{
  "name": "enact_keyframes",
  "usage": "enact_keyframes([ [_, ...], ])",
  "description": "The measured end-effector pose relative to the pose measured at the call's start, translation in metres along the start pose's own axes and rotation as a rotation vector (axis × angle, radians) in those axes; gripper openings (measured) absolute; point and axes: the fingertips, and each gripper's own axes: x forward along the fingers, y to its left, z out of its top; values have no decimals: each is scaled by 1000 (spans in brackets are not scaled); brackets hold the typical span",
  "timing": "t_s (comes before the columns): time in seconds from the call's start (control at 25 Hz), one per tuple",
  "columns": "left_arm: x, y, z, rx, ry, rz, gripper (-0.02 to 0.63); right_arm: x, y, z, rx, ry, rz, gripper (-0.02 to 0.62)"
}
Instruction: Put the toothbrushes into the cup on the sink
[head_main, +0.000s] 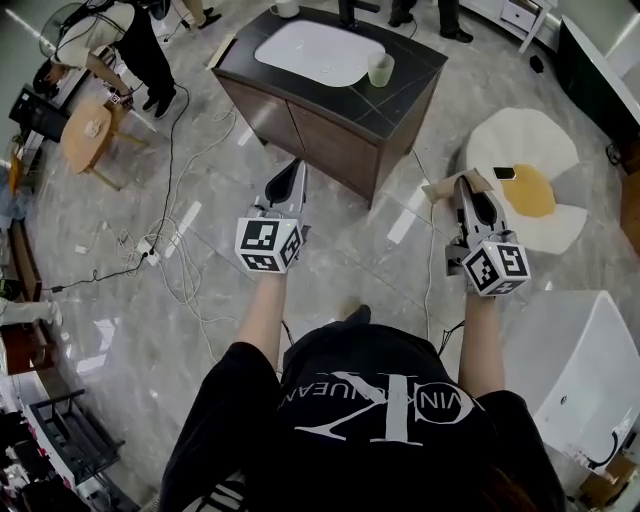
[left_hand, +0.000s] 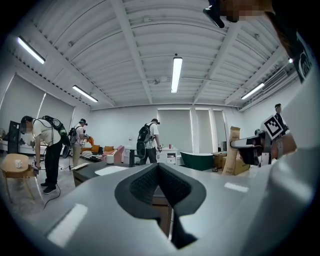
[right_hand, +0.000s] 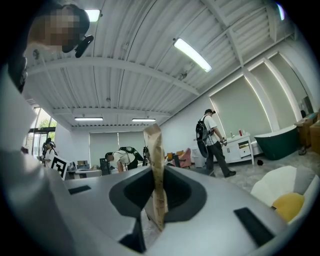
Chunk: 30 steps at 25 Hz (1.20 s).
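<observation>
The pale green cup (head_main: 380, 69) stands on the dark vanity top (head_main: 410, 95), right of the white sink basin (head_main: 320, 52). My right gripper (head_main: 462, 183) is held level over the floor to the right of the vanity, shut on a flat brown paper packet (head_main: 445, 188). In the right gripper view the packet (right_hand: 156, 150) stands upright, pinched between the pads of the right gripper (right_hand: 159, 172). My left gripper (head_main: 296, 165) points at the vanity's front, and its jaws are shut with nothing between them; the left gripper (left_hand: 159, 167) looks the same in its own view. No bare toothbrush shows.
An egg-shaped white and yellow cushion (head_main: 530, 190) with a phone (head_main: 504, 173) on it lies right of the vanity. Cables and a power strip (head_main: 150, 250) trail across the floor at left, near a small round wooden table (head_main: 88, 125). A white tub (head_main: 585, 370) stands at lower right. Several people stand around the room.
</observation>
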Motion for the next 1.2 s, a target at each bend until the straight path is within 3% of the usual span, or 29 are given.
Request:
enact_keyframes([
  [0.36, 56, 44, -9, -27, 6, -3, 11, 70, -12, -2, -15, 15, 11, 54],
  [0.76, 103, 62, -14, -52, 15, 3, 11, 122, -35, -1, -21, 45, 42, 54],
  [1.2, 195, 96, -16, -60, 36, 90, 11, 236, -88, 2, -5, 81, 163, 54],
])
